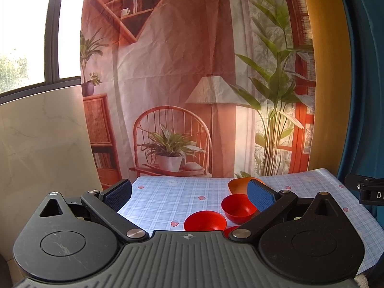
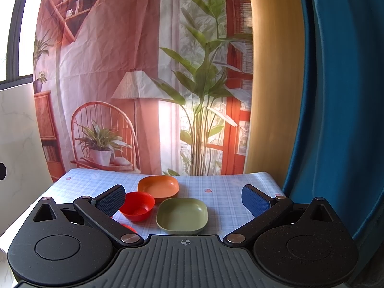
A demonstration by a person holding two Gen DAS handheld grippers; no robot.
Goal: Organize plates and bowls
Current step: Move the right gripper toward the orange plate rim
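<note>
On a table with a blue checked cloth (image 2: 223, 192) lie an orange square plate (image 2: 158, 186), a green square plate (image 2: 182, 216) and a red round bowl (image 2: 137, 206). A second red piece (image 2: 128, 228) peeks out behind my right gripper's left finger. In the left wrist view I see two red bowls (image 1: 237, 207) (image 1: 205, 220), a third red edge (image 1: 230, 230) and the orange plate (image 1: 237, 184). My left gripper (image 1: 189, 195) is open and empty above the table. My right gripper (image 2: 183, 199) is open and empty, above the green plate.
A printed fabric backdrop (image 1: 192, 72) hangs behind the table. A blue curtain (image 2: 336, 96) and a wooden post (image 2: 273, 84) stand at the right. A marble wall (image 1: 43, 144) and a window are at the left. The other gripper's edge (image 1: 367, 192) shows at the right.
</note>
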